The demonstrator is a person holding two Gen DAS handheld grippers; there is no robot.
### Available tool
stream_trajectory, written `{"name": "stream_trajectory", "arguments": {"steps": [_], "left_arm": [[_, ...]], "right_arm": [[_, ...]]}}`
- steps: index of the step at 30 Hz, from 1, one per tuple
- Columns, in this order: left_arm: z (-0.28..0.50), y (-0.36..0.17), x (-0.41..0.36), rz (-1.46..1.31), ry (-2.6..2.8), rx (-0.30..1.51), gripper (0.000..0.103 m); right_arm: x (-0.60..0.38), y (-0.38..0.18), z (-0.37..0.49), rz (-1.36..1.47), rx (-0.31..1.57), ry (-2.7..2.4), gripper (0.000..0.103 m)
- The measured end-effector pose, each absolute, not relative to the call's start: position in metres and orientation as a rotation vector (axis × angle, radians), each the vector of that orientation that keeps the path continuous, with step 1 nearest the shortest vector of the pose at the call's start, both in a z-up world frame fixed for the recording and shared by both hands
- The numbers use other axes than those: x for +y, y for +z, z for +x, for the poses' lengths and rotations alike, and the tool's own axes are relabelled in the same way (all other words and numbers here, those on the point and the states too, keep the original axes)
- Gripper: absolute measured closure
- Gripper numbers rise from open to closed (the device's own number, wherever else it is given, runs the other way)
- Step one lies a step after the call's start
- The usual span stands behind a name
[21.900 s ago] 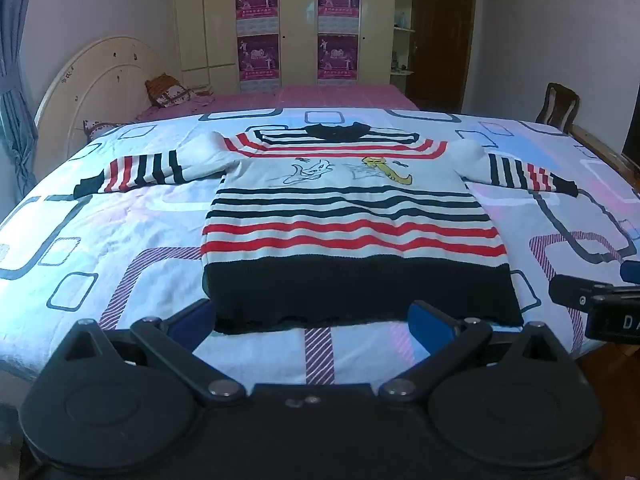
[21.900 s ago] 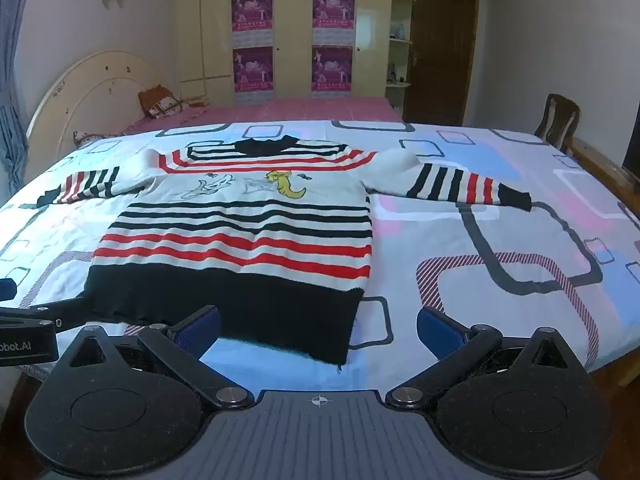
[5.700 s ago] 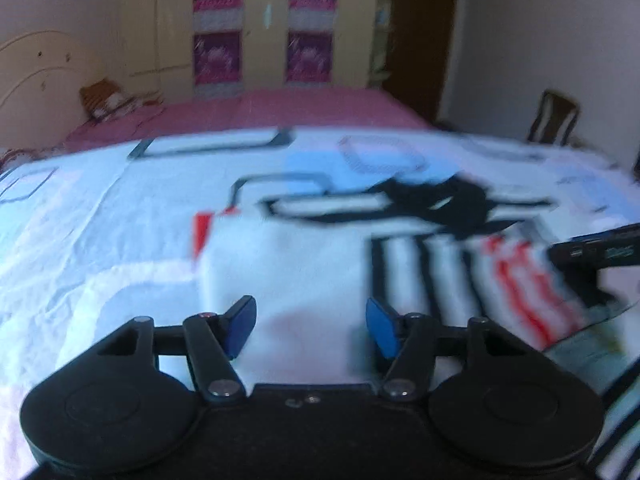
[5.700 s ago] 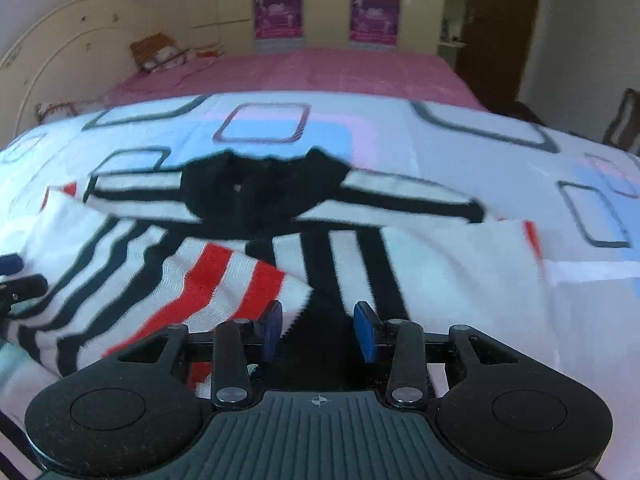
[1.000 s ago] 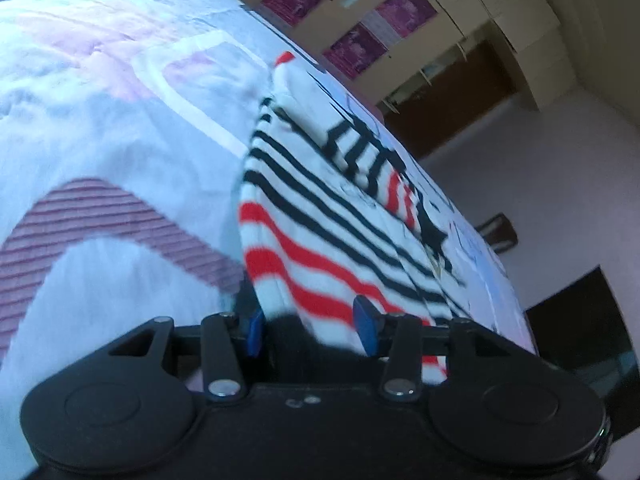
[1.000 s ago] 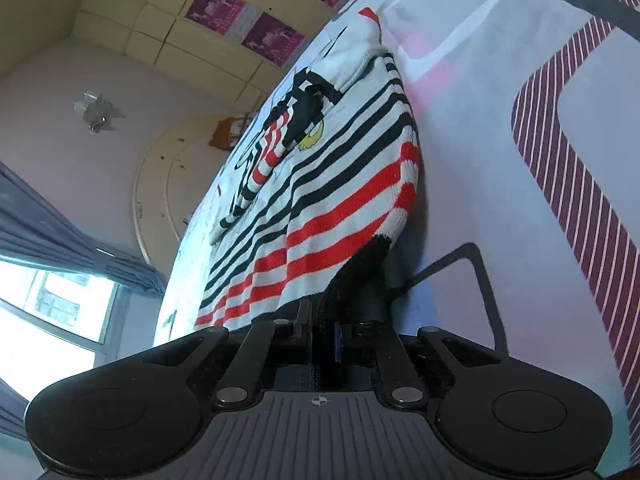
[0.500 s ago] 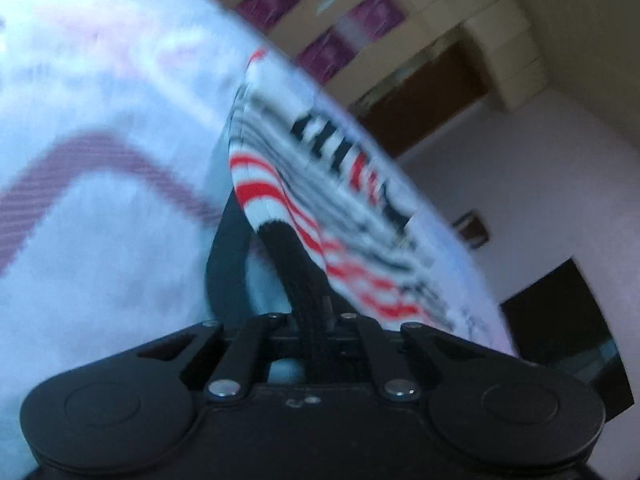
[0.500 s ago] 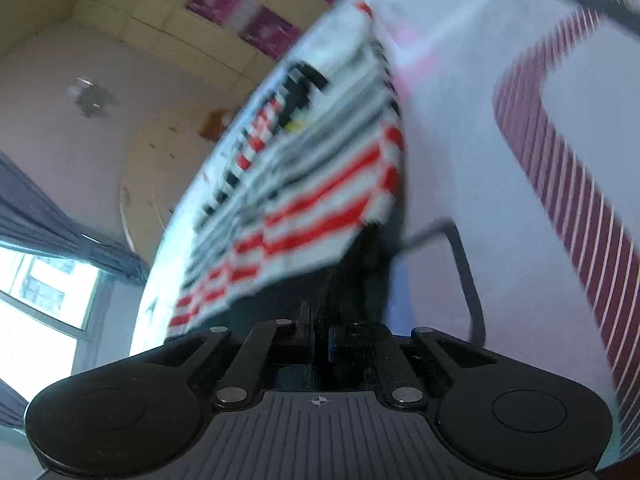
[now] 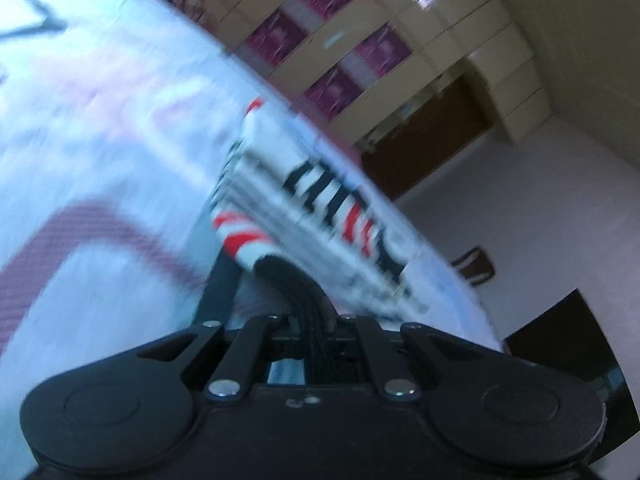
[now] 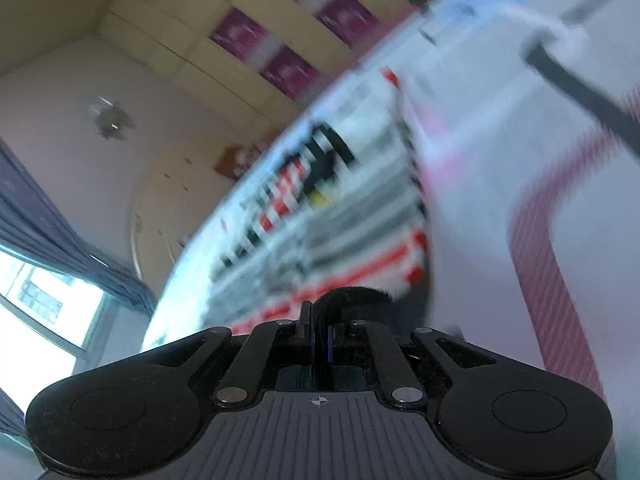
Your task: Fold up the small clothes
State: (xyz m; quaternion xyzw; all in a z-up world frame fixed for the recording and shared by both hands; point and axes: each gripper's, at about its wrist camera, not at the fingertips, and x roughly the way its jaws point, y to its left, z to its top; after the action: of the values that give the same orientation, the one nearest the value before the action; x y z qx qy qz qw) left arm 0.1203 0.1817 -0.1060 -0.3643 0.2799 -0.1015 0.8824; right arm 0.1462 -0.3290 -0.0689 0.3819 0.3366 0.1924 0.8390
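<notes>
Beyond the bed, a cream wardrobe carrying purple posters is seen, with a dark wooden door and a chair to the right in the left wrist view. A rounded headboard, a wall lamp and blue curtains are seen in the right wrist view. No obstruction stands between the jaws and the garment. The striped sweater lies on the patterned bedspread, its black hem drawn up off it. The left gripper is clamped on one hem corner; the right gripper is clamped on the other hem corner. Both views are blurred; poster print cannot be read, and no writing is legible.
</notes>
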Motion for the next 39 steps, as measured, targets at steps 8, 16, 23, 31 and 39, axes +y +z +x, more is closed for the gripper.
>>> {"name": "stream_trajectory", "arguments": {"steps": [8,16,23,31,39], "left_arm": [[0.208,-0.046,0.178,-0.749,-0.276,0.444,0.099],[0.34,-0.036,0.18,-0.708,-0.279,0.493,0.099],[0.432,-0.1,0.192,-0.722,-0.231,0.688,0.099],[0.488,-0.137,0.196,-0.738,-0.242,0.746,0.099],[0.504,-0.142,0.197,-0.743,-0.275,0.693,0.042]], "right_arm": [[-0.331,-0.004,0.23,0.777,0.566,0.41,0.098],[-0.329,0.004,0.35,0.803,0.57,0.336,0.098],[-0.323,-0.064,0.45,0.824,0.727,0.245,0.098],[-0.33,-0.11,0.498,0.861,0.808,0.211,0.098],[-0.326,-0.111,0.516,0.823,0.75,0.201,0.041]]}}
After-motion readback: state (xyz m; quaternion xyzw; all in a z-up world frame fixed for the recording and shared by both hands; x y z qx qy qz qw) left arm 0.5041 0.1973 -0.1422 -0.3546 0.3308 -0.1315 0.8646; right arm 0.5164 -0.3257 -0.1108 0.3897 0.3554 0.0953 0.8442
